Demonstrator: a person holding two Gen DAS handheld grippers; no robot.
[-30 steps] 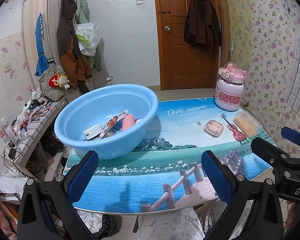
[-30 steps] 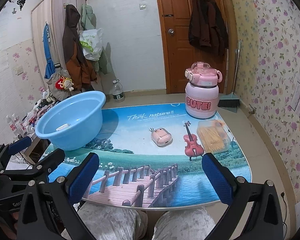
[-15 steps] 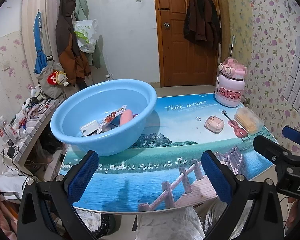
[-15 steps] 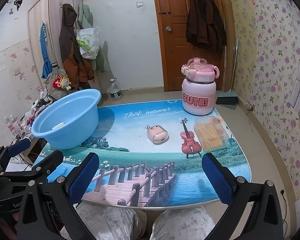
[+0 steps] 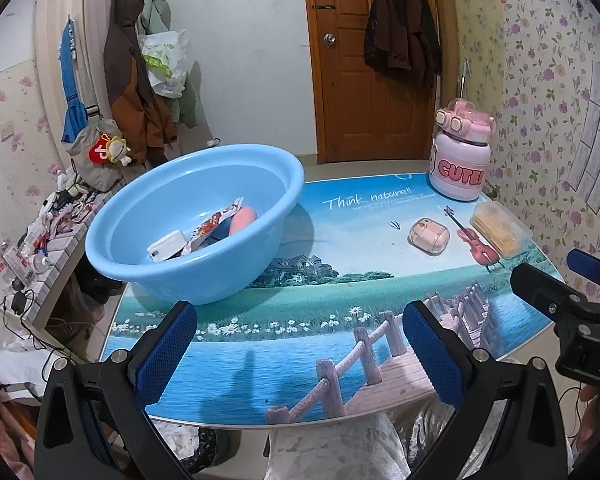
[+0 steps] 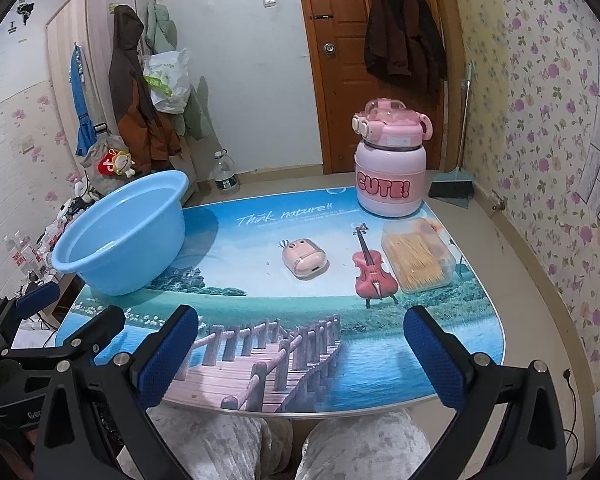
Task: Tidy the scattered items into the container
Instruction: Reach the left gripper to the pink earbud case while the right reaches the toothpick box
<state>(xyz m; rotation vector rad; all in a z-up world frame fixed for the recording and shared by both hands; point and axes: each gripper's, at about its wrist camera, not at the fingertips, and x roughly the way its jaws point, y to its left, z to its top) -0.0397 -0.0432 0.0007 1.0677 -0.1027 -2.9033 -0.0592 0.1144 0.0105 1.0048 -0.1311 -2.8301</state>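
A light blue basin stands on the table's left side and holds a white box, a printed packet and a pink item. A pink earbud case, a red toy violin and a clear box of yellow sticks lie on the table's right side. A pink "CUTE!" jug stands at the far right. My left gripper and right gripper are open and empty, held back over the table's near edge.
The table has a printed landscape top. My knees show under its near edge. A cluttered low shelf stands left of the table. A door and hung coats are behind. A water bottle and a broom stand on the floor.
Both grippers have drawn back a little from the table and stayed open. Nothing on the table has moved.
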